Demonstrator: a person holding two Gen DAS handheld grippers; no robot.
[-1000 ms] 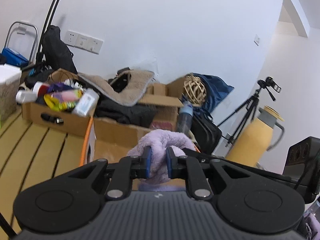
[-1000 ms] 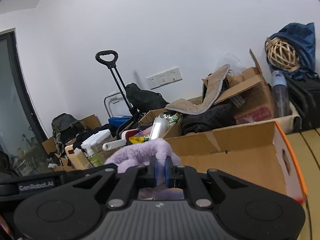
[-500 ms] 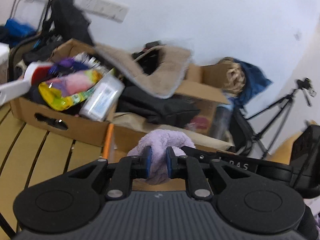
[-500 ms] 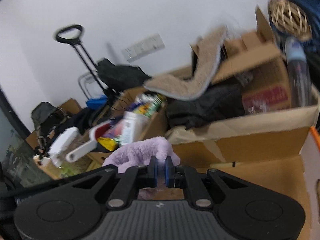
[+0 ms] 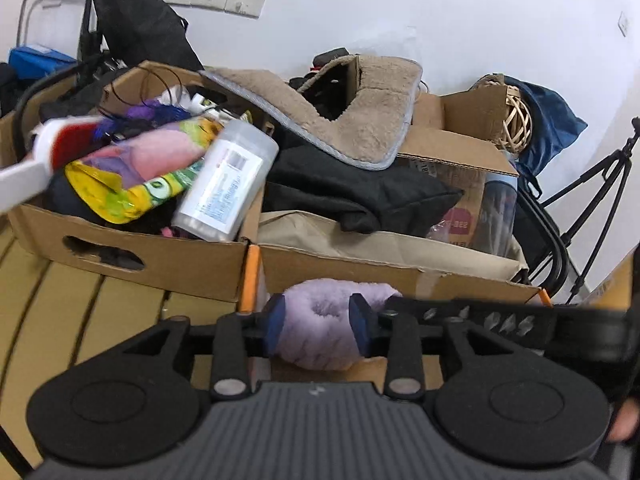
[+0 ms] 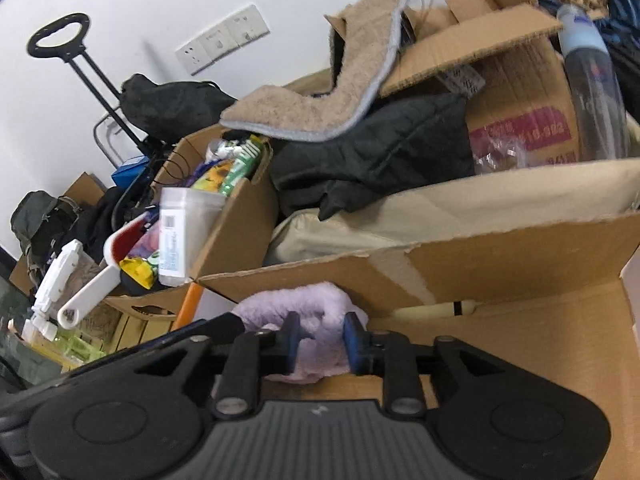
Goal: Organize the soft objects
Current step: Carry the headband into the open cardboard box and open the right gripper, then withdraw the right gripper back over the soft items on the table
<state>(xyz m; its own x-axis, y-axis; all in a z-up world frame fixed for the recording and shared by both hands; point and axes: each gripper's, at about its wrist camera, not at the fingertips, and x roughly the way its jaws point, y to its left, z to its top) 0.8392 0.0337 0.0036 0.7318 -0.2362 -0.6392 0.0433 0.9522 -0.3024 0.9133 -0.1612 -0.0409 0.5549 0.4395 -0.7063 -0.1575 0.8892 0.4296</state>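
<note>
A fluffy lilac cloth (image 5: 320,332) lies bunched inside an open cardboard box (image 6: 500,256), near its back left corner; it also shows in the right wrist view (image 6: 308,316). My left gripper (image 5: 317,328) is open, its blue pads spread either side of the cloth. My right gripper (image 6: 320,340) is open too, its pads apart around the cloth's other end. The cloth's underside is hidden behind the jaws.
Behind the box stand cluttered cardboard boxes (image 5: 128,240) holding a clear jar (image 5: 228,184), snack bags, a black garment (image 5: 352,192) and a beige fleece mat (image 5: 352,120). A wooden slatted surface (image 5: 60,304) lies left. A tripod (image 5: 592,200) stands right.
Both grippers have opened, letting go of the lilac cloth. They also moved forward and down into the cardboard box, and the cloth now sits low in it.
</note>
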